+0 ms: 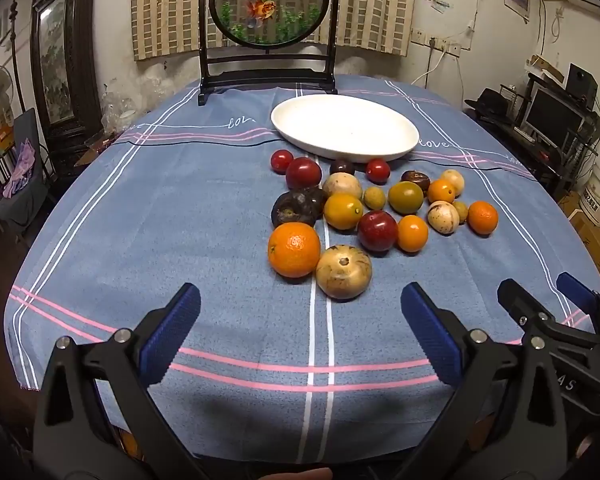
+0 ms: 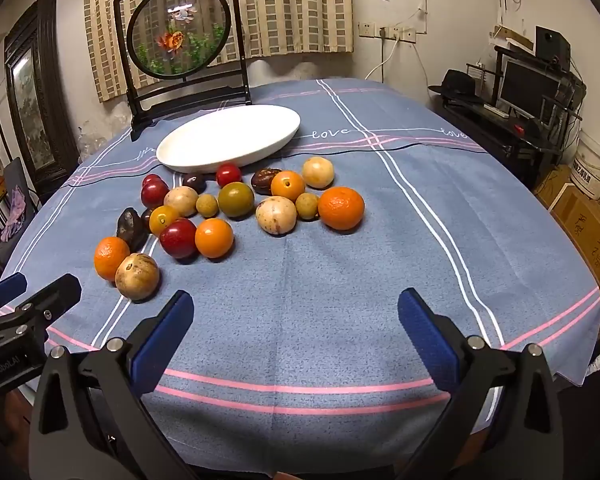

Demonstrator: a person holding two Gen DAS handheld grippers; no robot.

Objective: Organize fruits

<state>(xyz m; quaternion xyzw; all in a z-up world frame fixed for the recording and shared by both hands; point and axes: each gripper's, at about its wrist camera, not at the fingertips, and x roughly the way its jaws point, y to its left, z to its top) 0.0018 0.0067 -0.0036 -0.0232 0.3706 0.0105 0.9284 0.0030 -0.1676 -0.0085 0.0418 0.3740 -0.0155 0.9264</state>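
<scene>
So I've got the table [image 1: 100, 220] in front of me with its blue striped tablecloth [image 2: 340, 280], and "love" is stitched in white script along the far stripes. My left camera looks straight at the goldfish screen [image 1: 266, 4] at the back, while the right one sees it at an angle and shows more of the monitor [image 2: 530, 90] shelf off to the side. Only the right view catches lettering on my other tool, something like "GenRoboLAI", though it's small and I'm not sure of it.

The white plate [image 1: 380, 148] sits empty past the fruits, which are all lying loose on the cloth just in front of it. The fruit pile [image 1: 380, 208] is ahead of both tools: nearest my left hand-held gripper [image 1: 300, 312] are an orange [image 1: 294, 249] and a tan round fruit [image 1: 343, 271] touching each other. From my right hand-held gripper [image 2: 294, 312] the pile is ahead and to the left, with another orange [image 2: 341, 208] at its right edge.

Both hand-held grippers are spread wide with nothing between the blue pads.
</scene>
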